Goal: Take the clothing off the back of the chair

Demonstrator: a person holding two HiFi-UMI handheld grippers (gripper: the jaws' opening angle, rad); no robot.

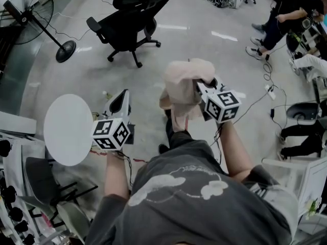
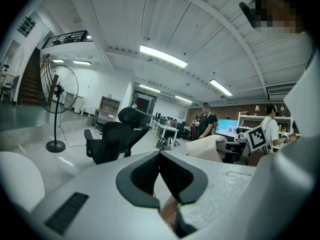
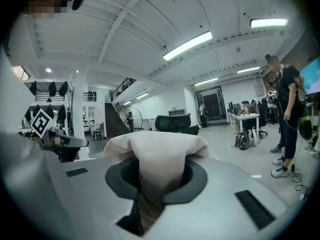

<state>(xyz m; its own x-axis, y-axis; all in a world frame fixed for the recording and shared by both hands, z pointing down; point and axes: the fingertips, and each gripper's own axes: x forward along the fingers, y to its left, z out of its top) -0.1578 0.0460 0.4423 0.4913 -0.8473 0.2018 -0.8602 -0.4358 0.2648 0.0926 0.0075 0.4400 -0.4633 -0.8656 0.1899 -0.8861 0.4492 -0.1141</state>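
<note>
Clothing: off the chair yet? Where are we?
Done: black chair stands bare, beige clothing clear of it. In hand: right tongs shut on the bunched clothing, held in the air; left tongs shut, empty. Left: only setting it down, if wanted.

Beige clothing bunched at the right gripper over a grey floor

The right gripper (image 1: 200,89) has the pale beige clothing (image 1: 185,83) gathered in a lump at its jaws, a fold hanging below. The left gripper (image 1: 120,102) is held well apart from it, beside a white round table (image 1: 67,129). Further off on the floor (image 1: 204,29) stands a black office chair (image 1: 130,22), with a standing fan (image 1: 29,9) to its left. A grey shirt (image 1: 189,193) fills the bottom edge.
</note>
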